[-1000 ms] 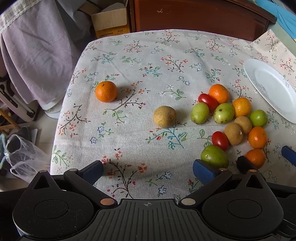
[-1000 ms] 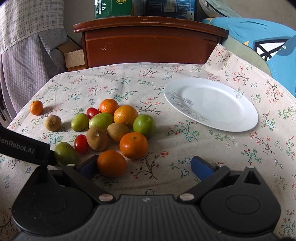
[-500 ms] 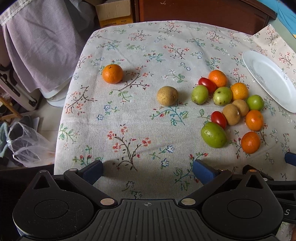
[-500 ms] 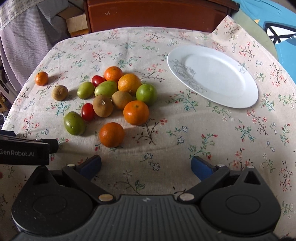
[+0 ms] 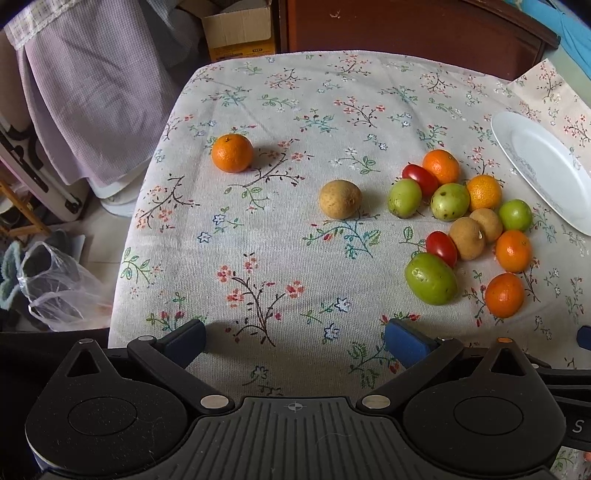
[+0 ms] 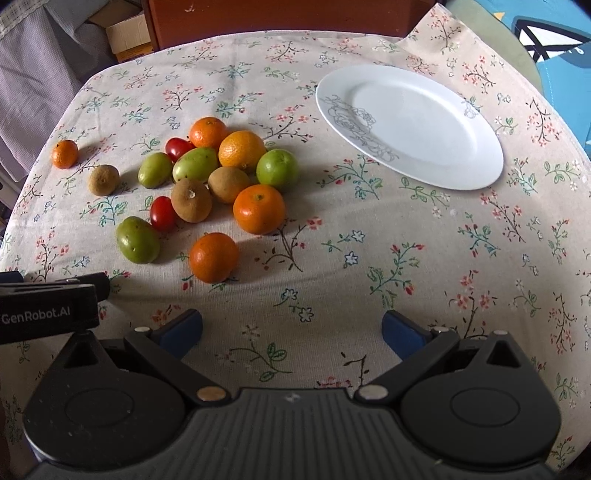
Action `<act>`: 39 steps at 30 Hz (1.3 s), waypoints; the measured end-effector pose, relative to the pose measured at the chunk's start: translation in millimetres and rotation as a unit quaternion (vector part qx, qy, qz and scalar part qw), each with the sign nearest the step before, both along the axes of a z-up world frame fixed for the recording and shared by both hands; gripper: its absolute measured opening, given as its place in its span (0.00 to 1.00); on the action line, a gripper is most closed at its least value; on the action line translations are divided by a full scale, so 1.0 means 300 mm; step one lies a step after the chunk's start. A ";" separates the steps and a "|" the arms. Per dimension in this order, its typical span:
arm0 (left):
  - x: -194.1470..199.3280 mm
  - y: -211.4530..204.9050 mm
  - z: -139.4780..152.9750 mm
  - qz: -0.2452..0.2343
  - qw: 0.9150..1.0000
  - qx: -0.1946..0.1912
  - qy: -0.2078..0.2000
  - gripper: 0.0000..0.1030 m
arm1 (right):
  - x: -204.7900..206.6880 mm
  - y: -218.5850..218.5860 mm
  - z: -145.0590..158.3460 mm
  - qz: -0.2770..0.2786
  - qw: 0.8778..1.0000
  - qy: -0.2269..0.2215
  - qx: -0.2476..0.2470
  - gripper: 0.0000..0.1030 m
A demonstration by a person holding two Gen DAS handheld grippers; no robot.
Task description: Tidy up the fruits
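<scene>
Hovering over the counter (image 6: 369, 266), both left tongs (image 5: 293, 338) and right tongs (image 6: 291, 330) gape wide and empty. Fruit sits clustered left of the bare white plate (image 6: 413, 125), probably its destination; one stray tangerine (image 5: 232, 153) and a brown fruit, maybe a kiwi (image 5: 340, 198), lie apart.

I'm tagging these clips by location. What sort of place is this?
Probably a lived-in home room: a table under a floral tablecloth with loose fruit, a white plate, a wooden headboard-like panel and a cardboard box behind.
</scene>
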State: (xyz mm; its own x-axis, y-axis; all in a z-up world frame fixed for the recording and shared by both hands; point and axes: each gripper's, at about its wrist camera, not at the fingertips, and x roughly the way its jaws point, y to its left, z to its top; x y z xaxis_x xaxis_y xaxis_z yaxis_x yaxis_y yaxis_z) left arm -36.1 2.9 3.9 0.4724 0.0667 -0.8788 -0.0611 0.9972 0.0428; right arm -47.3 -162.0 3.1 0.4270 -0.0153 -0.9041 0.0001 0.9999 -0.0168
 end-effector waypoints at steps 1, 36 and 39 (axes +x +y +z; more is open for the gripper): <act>-0.002 0.000 0.000 0.001 1.000 0.002 -0.004 1.00 | 0.000 0.000 0.000 0.000 1.000 0.000 0.000 1.00; -0.037 -0.001 0.158 -0.025 0.999 0.019 -0.033 1.00 | 0.002 -0.025 0.109 -0.021 0.999 -0.025 0.005 0.99; -0.040 0.002 0.154 -0.028 0.999 0.014 -0.031 1.00 | 0.003 -0.024 0.111 -0.019 0.999 -0.025 0.009 0.99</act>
